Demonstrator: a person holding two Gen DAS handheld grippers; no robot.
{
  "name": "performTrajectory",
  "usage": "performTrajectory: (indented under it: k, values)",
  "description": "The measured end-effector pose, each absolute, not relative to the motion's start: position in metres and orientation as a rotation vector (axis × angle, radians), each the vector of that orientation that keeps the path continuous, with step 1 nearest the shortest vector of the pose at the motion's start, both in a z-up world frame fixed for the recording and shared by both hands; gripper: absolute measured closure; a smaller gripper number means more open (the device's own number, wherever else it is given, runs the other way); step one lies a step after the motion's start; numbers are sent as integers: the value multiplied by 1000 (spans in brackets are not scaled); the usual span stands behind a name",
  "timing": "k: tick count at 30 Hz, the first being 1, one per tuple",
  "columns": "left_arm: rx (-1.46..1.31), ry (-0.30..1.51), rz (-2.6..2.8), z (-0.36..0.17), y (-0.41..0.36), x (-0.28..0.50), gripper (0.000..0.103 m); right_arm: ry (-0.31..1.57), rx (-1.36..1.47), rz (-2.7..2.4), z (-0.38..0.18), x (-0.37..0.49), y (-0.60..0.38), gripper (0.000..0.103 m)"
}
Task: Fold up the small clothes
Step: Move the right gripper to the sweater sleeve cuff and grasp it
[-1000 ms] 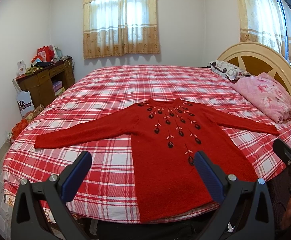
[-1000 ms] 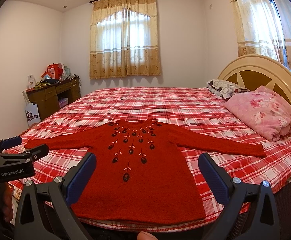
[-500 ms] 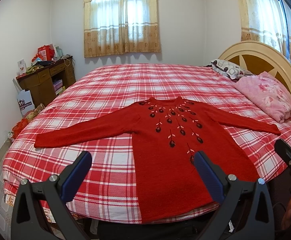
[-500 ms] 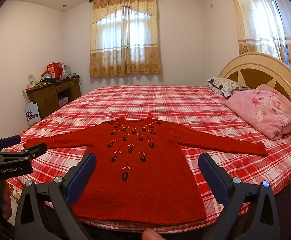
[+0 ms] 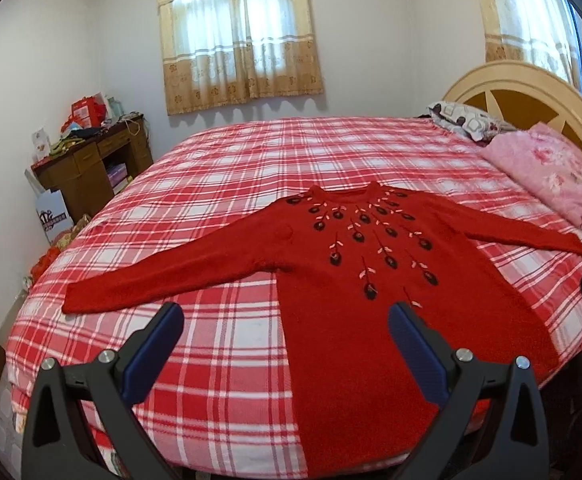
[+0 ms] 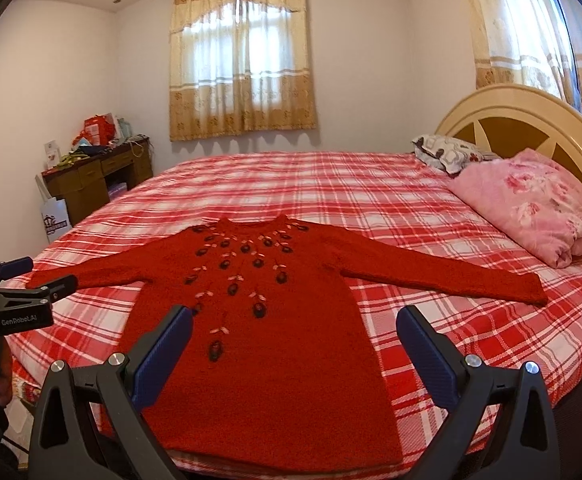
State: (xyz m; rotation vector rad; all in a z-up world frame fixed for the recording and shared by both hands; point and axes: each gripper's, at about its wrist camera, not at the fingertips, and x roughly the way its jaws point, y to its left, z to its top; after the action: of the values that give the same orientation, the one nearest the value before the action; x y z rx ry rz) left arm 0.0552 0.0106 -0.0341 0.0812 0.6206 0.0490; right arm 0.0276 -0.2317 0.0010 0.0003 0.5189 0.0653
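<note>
Both views have crept closer over the last second. Sweater (image 5: pixel 371 280) flat on bed (image 5: pixel 251 160), unfolded. Left hand-held gripper (image 5: pixel 283 328) and right hand-held gripper (image 6: pixel 295 332) wide, empty: approach only.

bed with red plaid cover

on the bed (image 6: pixel 371 184) a red sweater (image 6: pixel 275 360) lies flat near, sleeves spread; pink quilt (image 6: pixel 531 204) and patterned pillow (image 6: pixel 447 152) far right.

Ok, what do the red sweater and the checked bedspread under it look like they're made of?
The red long-sleeved sweater looks like a fuzzy wool or acrylic knit: matte and nubbly, with dark embroidered flowers below the neckline. The red-and-white plaid bedspread looks like thin, smooth woven cotton or a blend, lying flat with a crisp check. The exact fibres can't be told.
</note>
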Motion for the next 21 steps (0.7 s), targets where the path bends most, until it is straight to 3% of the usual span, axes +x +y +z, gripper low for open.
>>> performTrajectory:
  k: [21]
  values:
    - [182,732,70,-83,-8,160,0,698,108,-139,-56,134,-340,1]
